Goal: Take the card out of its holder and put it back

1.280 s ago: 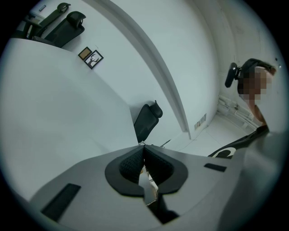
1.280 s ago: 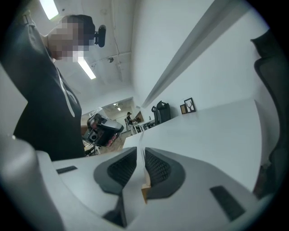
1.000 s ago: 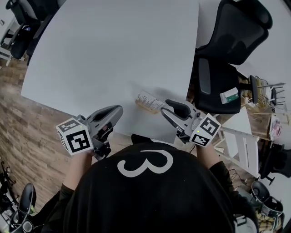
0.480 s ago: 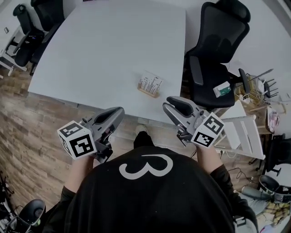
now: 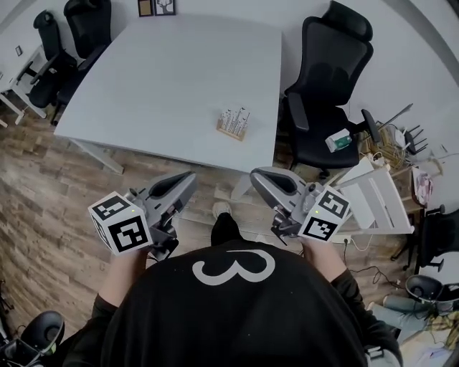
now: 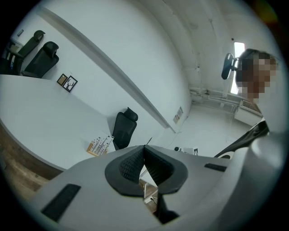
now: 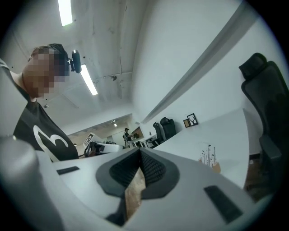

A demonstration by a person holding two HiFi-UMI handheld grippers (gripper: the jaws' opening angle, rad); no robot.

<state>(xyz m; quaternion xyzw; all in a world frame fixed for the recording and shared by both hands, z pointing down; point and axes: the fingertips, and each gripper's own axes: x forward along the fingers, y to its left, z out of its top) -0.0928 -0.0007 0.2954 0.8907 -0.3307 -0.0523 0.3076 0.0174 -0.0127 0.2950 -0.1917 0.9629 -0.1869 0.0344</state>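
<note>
A small wooden card holder [image 5: 233,125] stands near the right edge of the white table [image 5: 143,79], with a pale card printed with dark line drawings upright in it. Both grippers hang over the wooden floor, well short of the table and apart from the holder. My left gripper [image 5: 189,177] is shut and empty; in the left gripper view its pads meet at the tip [image 6: 144,149], with the holder [image 6: 100,145] far off. My right gripper [image 5: 256,175] has just been closing with nothing between its jaws and is now shut [image 7: 139,151]; the holder [image 7: 209,158] shows small on the table.
A black office chair [image 5: 323,93] stands by the table's right side, more black chairs [image 5: 68,39] at the far left. A white rack [image 5: 376,201] and clutter lie to the right. Two small picture frames [image 5: 156,7] lean at the table's far edge.
The view has backed away from the table. Both grippers, earlier at the table's near edge close to the holder, now hang over the floor, and the holder lies much farther off.
</note>
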